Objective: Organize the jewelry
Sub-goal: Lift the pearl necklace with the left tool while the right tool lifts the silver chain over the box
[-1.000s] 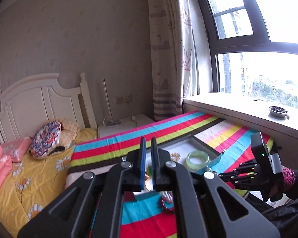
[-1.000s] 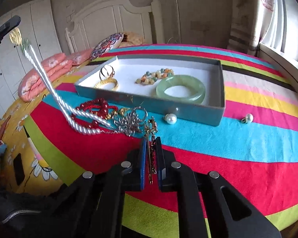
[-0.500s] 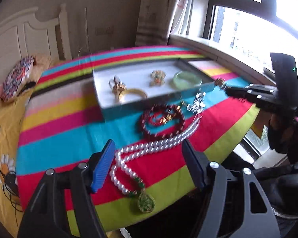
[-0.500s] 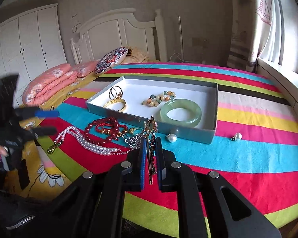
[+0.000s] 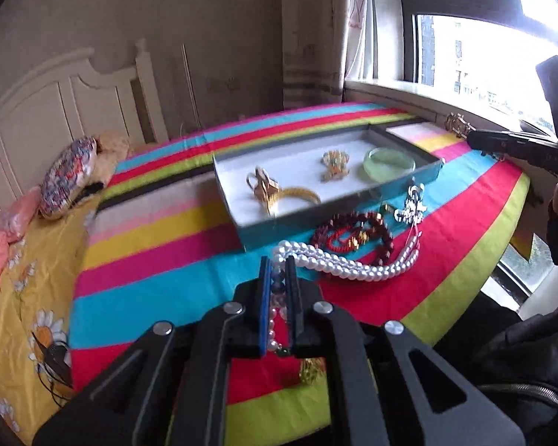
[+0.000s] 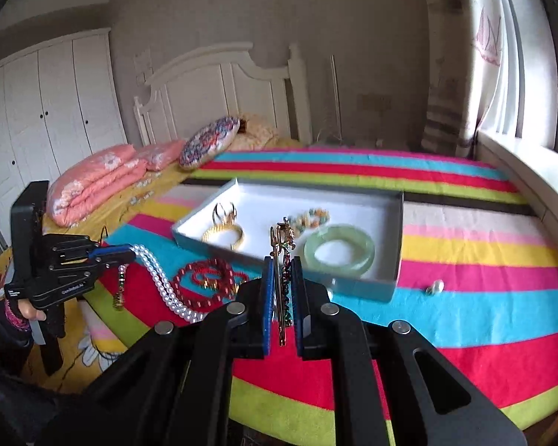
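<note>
Round, glossy pearl necklace (image 5: pixel 338 264) pinched in closed left gripper (image 5: pixel 278 264), trailing over striped cloth (image 5: pixel 160 245) beside the tray's (image 5: pixel 241 230) near edge; thin gold ornament (image 6: pixel 281 245) clamped upright in right gripper (image 6: pixel 282 271).

a home bedroom: a bed with a white carved headboard (image 6: pixel 219 85), folded pink quilts (image 6: pixel 93 182) and a round patterned cushion (image 6: pixel 209 141) on a yellow daisy sheet (image 5: pixel 22 297), white wardrobe doors (image 6: pixel 48 111) along the wall, a patterned curtain (image 5: pixel 349 29) beside a large window (image 5: pixel 465 48), and a striped blanket (image 6: pixel 465 260) spread across the bed.
</note>
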`<state>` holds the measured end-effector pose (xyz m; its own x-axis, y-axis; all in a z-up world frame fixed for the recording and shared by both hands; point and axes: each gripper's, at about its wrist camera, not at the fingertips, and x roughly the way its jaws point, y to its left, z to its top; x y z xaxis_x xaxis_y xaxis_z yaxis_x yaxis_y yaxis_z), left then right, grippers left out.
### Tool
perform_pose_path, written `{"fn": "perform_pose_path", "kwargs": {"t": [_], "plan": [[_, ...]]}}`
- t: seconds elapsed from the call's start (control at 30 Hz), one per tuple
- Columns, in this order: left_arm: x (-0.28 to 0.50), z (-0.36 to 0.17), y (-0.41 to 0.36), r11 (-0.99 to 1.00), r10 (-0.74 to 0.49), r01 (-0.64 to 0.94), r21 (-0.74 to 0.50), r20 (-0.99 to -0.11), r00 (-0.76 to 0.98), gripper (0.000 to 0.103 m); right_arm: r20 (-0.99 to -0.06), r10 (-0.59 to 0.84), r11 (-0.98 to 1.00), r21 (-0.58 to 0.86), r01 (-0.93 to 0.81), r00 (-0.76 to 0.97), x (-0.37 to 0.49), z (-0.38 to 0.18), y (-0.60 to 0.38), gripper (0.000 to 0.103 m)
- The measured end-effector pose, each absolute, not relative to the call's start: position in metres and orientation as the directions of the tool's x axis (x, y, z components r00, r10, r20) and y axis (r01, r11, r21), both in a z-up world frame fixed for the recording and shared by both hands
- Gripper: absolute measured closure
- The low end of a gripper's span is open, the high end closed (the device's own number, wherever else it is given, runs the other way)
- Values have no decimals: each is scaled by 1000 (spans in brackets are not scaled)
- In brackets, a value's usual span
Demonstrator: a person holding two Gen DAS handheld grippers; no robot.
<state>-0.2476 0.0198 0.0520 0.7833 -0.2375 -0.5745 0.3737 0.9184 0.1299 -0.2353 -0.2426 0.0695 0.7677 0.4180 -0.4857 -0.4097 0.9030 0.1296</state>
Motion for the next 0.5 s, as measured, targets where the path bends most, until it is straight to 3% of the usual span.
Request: {"fn": "perform_pose_path", "kwargs": {"t": [0.23,0.5], "plan": [[-267,140,-1,899,-250,356,257,-366,896,96,-427,417,906,126,-403,803,-237,95,-249,93],[-269,195,-7,894,-258,337,297,-274,926,96,-402,423,904,122,-411,812,-237,107,-250,93]]}}
